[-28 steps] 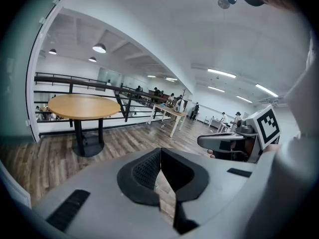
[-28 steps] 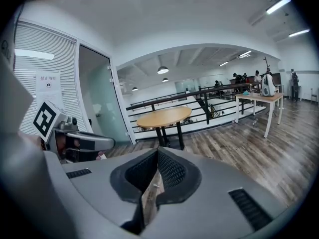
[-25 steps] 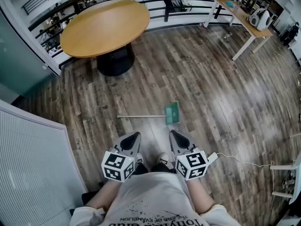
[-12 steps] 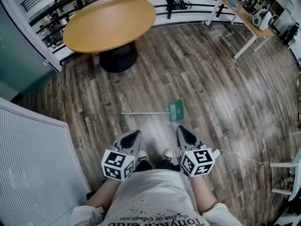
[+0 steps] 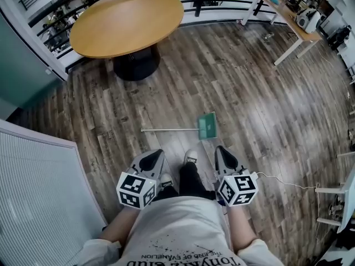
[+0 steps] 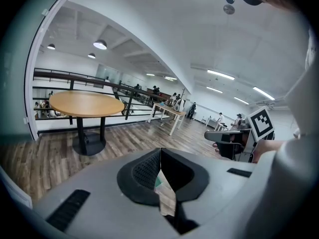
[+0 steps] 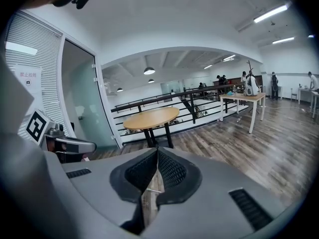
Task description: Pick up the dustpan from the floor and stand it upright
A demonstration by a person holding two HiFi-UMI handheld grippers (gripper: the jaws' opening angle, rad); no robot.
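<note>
Wood floor (image 5: 249, 93) lies ahead of me with the dustpan (image 5: 207, 126) flat on it, untouched, just beyond my left tool (image 5: 157, 155) and right tool (image 5: 221, 151), both pinched closed and empty, so I judge pickup and standing are yet to do.

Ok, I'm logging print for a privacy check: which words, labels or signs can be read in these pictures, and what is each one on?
"THE END OF EVANGELION": on the person's shirt, upside down in the head view and partly creased.
A larger line on the shirt: cut off by the picture's bottom edge, not readable.
Red characters on the wall notice: too small to read.
</note>
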